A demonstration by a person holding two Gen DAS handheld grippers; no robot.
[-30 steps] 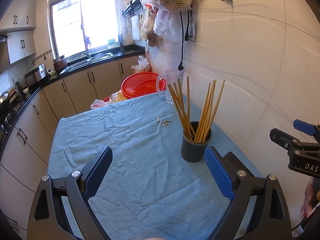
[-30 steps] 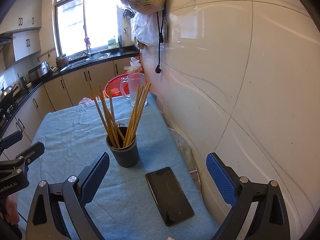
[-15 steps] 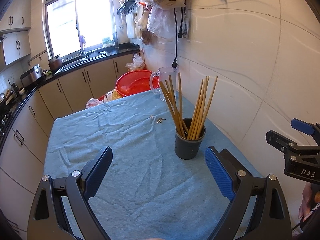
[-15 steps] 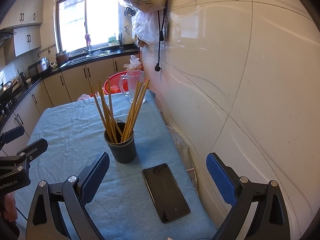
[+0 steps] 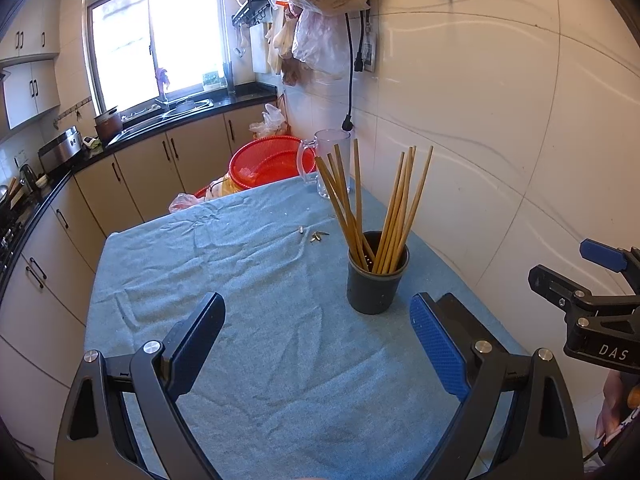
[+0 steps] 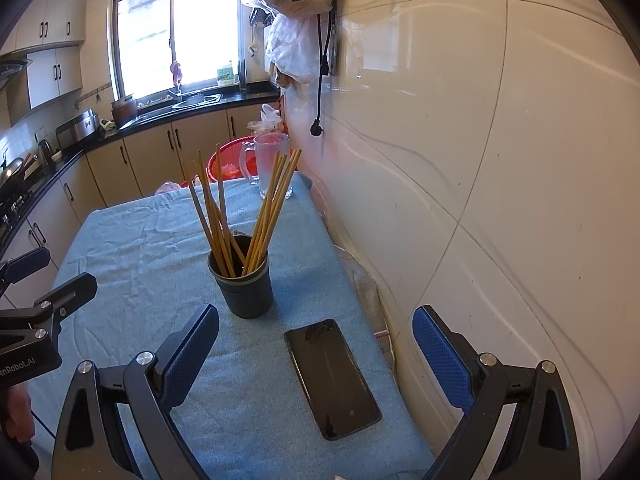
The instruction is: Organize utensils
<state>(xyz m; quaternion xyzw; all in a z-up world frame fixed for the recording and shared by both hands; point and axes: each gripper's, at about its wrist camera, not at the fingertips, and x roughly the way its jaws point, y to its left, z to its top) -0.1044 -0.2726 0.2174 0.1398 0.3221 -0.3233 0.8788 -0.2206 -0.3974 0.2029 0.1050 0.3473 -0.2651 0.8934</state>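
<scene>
A dark grey cup (image 5: 376,282) stands on the blue cloth and holds several wooden chopsticks (image 5: 394,208) fanned upright. It also shows in the right wrist view (image 6: 243,284), with the chopsticks (image 6: 256,212) in it. My left gripper (image 5: 316,340) is open and empty, hovering over the cloth short of the cup, which sits ahead and to its right. My right gripper (image 6: 316,348) is open and empty, behind the cup, above a black phone (image 6: 331,376). Each gripper shows at the edge of the other's view.
A clear glass mug (image 5: 332,162) stands at the table's far right corner, with a red basket (image 5: 268,164) behind it. Small metal bits (image 5: 316,235) lie on the cloth. A white tiled wall (image 6: 480,160) runs along the table's right side. Kitchen counters run along the left.
Both grippers have drawn back a little from the cup, which now looks farther off. Both stay open and empty. The cup and chopsticks have not moved.
</scene>
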